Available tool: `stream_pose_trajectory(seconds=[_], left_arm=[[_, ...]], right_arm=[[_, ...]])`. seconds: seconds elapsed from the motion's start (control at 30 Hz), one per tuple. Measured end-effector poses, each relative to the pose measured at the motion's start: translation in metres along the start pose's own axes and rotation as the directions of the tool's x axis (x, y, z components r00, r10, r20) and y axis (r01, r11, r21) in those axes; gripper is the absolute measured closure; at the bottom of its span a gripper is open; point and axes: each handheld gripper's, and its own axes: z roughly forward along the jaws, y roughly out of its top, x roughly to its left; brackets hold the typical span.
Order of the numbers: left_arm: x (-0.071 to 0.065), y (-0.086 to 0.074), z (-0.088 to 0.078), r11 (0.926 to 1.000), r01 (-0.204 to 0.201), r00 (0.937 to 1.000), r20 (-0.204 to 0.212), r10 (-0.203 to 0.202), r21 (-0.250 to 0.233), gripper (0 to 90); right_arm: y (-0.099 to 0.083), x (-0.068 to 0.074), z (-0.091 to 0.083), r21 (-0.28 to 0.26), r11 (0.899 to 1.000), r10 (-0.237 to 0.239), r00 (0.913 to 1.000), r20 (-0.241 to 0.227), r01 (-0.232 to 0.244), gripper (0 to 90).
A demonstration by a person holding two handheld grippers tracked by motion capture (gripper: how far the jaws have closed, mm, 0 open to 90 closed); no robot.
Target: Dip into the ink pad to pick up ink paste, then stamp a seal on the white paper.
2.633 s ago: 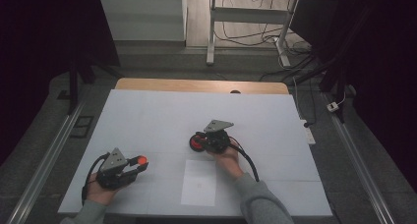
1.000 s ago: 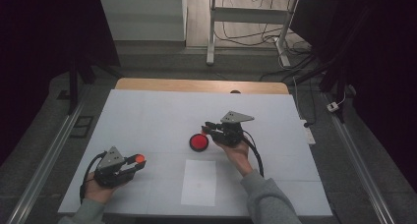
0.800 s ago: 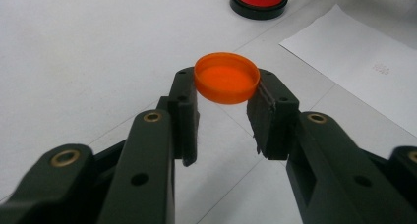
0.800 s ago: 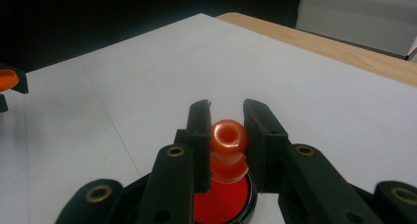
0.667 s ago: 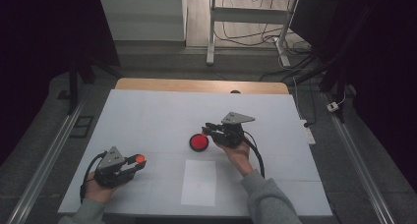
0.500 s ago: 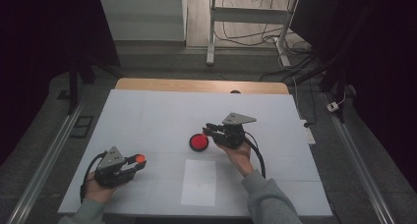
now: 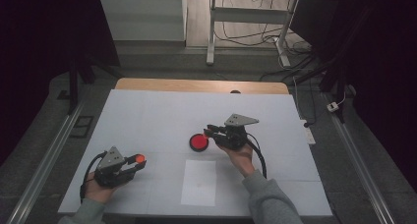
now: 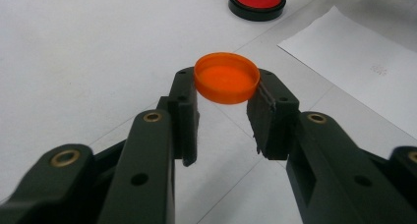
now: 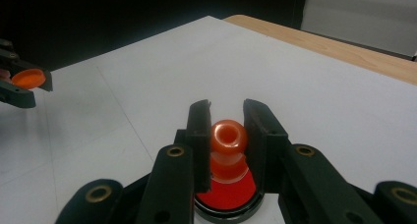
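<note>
Cap, orange and shallow, sits pinched by its rim between the pads of the left claw, open side up and clear of the bench. In the high view this claw hangs near the front left corner of the bench.

The right claw is clenched too. It grasps a small orange knob with a rounded, ring-like top. The knob stands upright between the jaws, right over a red dish with a black rim. Whether its foot touches the dish I cannot tell. The dish lies near the middle of the bench, and a paper sheet lies just in front of it, toward the front edge.

The 2 held pieces are well apart, each in its own claw. The step in hand looks like a pause with both pieces gripped, before they are brought together. The cap seems meant for the knob's top, though that is a guess.

The next move calls for carrying the cap level across to the right and turning it open side down. It then has to be centred over the knob while the right claw keeps the knob upright.
</note>
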Motion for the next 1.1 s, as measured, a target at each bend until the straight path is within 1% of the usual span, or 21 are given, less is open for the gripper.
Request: stream_pose_trajectory(seconds=[0.6,1.1], left_arm=[[0.000,0.000,0.001,1.0000,0.000,1.0000,0.002,0.000,-0.001,64.8],[0.000,0.001,0.000,1.0000,-0.005,1.0000,0.005,0.005,-0.003,64.9]], right_arm=[[-0.001,0.007,-0.003,0.000,1.000,-0.010,0.9998,-0.017,0.010,72.9],[-0.009,0.017,-0.010,0.035,0.999,-0.030,0.9990,-0.033,0.031,72.9]])
